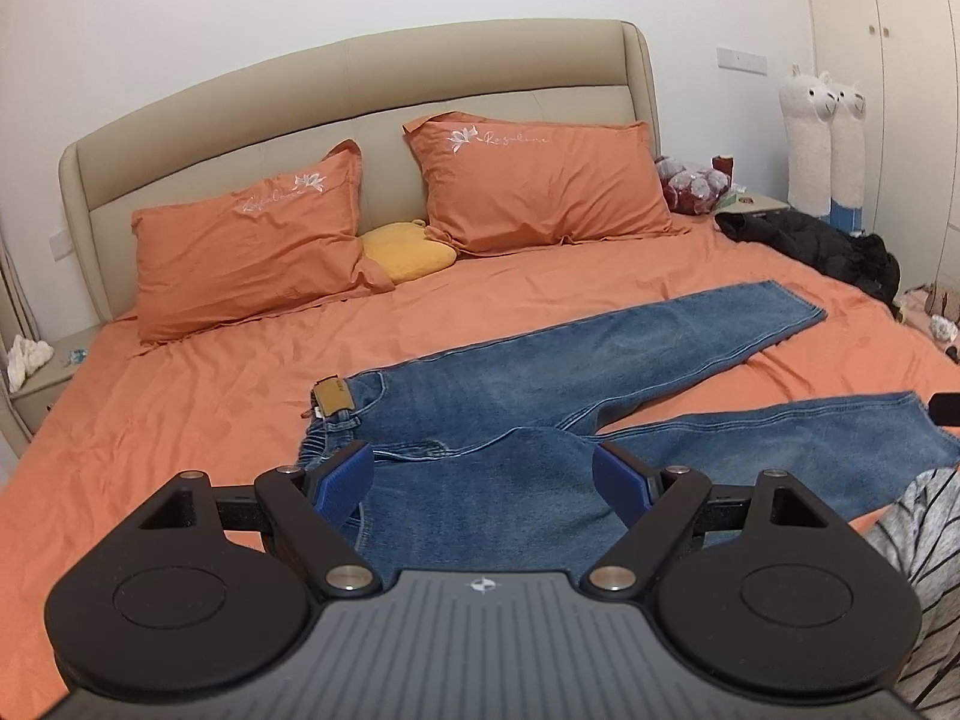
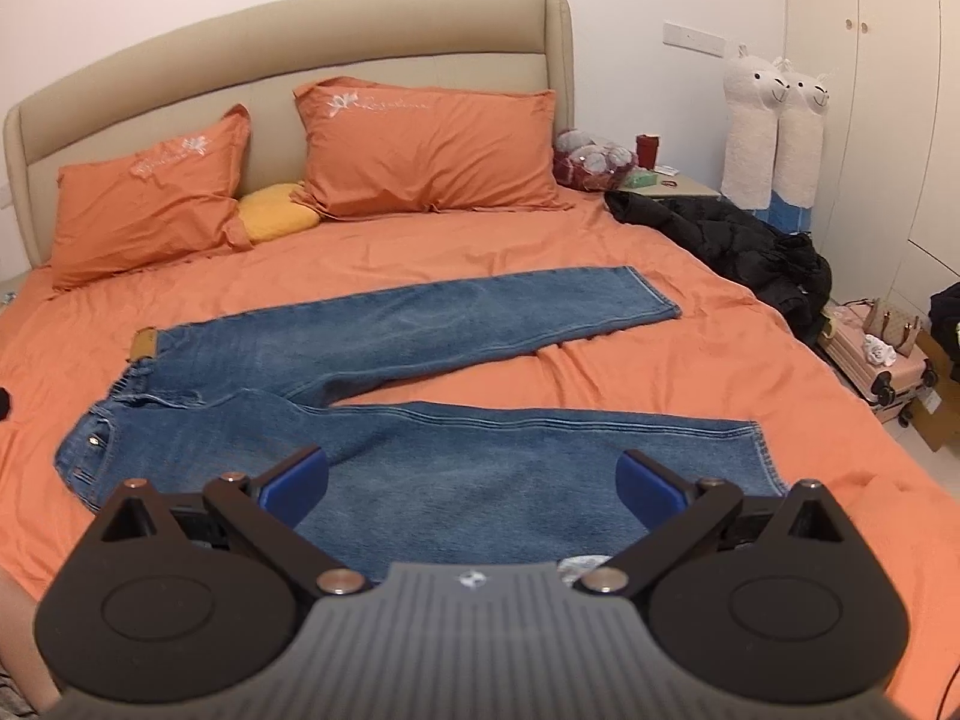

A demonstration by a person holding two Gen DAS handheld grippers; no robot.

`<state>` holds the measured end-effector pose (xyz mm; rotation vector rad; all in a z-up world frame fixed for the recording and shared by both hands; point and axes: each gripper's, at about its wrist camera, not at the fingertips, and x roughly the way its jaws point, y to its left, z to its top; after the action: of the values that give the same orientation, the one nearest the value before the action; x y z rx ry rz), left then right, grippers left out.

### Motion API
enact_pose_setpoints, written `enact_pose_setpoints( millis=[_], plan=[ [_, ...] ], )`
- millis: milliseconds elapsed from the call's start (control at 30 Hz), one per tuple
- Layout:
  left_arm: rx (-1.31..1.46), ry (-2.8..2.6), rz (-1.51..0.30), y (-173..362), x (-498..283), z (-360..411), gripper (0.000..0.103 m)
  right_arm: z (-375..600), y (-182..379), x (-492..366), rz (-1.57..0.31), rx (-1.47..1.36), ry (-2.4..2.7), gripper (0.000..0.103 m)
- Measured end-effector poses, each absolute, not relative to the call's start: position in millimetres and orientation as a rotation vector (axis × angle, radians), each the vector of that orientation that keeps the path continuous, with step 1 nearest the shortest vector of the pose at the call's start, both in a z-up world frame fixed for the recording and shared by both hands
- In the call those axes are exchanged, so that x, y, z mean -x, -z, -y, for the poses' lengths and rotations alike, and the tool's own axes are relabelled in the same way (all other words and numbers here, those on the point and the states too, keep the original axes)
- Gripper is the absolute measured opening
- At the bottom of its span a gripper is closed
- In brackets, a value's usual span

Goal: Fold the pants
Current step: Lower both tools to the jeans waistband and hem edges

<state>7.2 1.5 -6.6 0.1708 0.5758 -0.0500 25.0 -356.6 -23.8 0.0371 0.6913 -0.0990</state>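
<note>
Pants [image 2: 384, 396] spread on bed [image 2: 690, 372], both tools gaping empty, suitcase [image 2: 876, 360] only in right view

Left gripper [image 1: 482, 483]: hovering low, pointing forward and slightly down, jaws standing wide apart, nothing between them. Blue pads [image 1: 345, 483] facing inward, showing clean on both fingers. Black linkage arms spreading outward from the grey ribbed body.

Right gripper [image 2: 474, 483]: hovering likewise, level, aiming forward, jaws spread wide, gripping nothing. Blue fingertips [image 2: 651, 486] angling toward each other; black arms splaying to either side of the grey body.

Striped sleeve [image 1: 918, 540]: showing at the right edge of the left wrist view, grey with dark lines, hanging beside the left gripper. Hands themselves sitting out of sight behind both cameras.
</note>
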Motion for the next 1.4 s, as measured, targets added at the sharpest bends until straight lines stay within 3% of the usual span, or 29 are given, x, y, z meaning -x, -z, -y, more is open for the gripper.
enact_pose_setpoints(
  millis=[233,467,733,867,967,1400],
  plan=[
    [-0.247,0.133,-0.631,2.3,-21.8,-9.5,0.095,379.3,35.1,-36.8,-0.733,-0.004,0.138,0.098],
    [-0.508,0.19,-0.666,9.8,-44.2,-10.2,0.092,407.7,56.0,-56.5,-0.783,0.139,0.12,0.096],
    [-0.743,0.297,-0.765,53.5,-77.1,-16.1,0.091,445.0,104.6,-89.8,-0.948,0.281,0.124,0.063],
    [-0.841,0.364,-0.806,87.6,-91.4,-16.1,0.091,461.9,131.2,-106.4,-0.996,0.42,0.137,0.062],
    [-0.95,0.403,-0.817,115.9,-98.4,-14.6,0.091,480.7,144.9,-112.7,-1.0,0.472,0.053,0.055],
    [-1.211,0.54,-0.95,195.0,-121.1,-21.7,0.091,527.4,206.3,-134.6,-1.207,0.759,-0.297,0.056]
  ],
)
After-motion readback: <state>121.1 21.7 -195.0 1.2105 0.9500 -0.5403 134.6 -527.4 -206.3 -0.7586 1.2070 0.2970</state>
